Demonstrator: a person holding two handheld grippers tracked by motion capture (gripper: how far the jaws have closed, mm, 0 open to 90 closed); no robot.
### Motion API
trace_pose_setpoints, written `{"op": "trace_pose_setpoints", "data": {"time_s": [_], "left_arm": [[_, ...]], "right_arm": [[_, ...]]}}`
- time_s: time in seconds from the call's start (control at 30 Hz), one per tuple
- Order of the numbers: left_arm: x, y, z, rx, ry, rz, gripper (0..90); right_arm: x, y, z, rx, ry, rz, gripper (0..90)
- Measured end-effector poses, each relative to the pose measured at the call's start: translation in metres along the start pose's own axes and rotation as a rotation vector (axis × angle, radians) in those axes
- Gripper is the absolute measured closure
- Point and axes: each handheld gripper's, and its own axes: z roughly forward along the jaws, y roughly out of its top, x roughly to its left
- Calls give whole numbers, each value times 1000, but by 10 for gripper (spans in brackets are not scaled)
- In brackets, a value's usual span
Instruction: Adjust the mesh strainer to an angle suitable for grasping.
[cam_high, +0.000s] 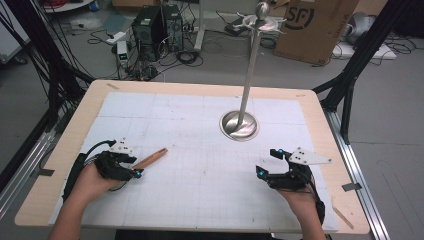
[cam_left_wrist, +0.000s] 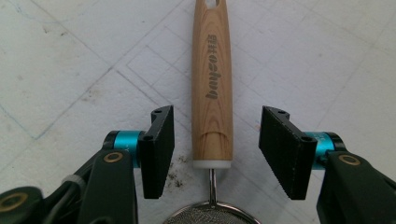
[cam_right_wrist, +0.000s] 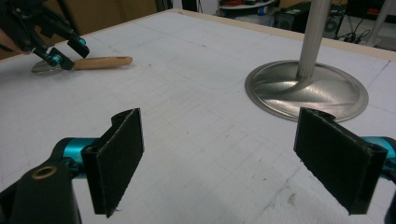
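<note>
Straddling the strainer (cam_left_wrist: 212, 93) handle, left gripper (cam_left_wrist: 217, 149) sits low-left in high view, pads either side of the wood w/ gaps both sides, so open, not gripping. Strainer lies on white mat (cam_high: 200, 150); long axis runs lower left to upper right, handle end pointing toward metal stand (cam_high: 240, 125) (mesh bowl under the hand). Right gripper (cam_high: 272, 162) well apart at lower right, jaws wide, nothing between; left far nearer.
</note>
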Motion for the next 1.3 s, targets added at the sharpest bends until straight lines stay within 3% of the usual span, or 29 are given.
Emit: {"op": "trace_pose_setpoints", "data": {"time_s": [0.27,0.5,0.73,0.83,0.9,1.13,1.3], "left_arm": [[3,1,2,20,19,-11,593],[-1,2,6,46,-1,11,632],[0,4,6,65,-6,-3,623],[1,5,7,73,-11,5,617],[1,6,7,76,-11,32,602],[2,6,8,75,-17,39,605],[3,7,8,83,-20,8,615]], "right_arm": [[1,-1,2,9,1,5,149],[1,-1,2,8,-1,5,149],[2,-1,3,14,3,6,148],[3,-2,4,16,4,5,149],[3,-2,4,18,4,4,149],[3,-2,4,15,1,4,149],[2,-1,4,12,-1,-1,148]]}}
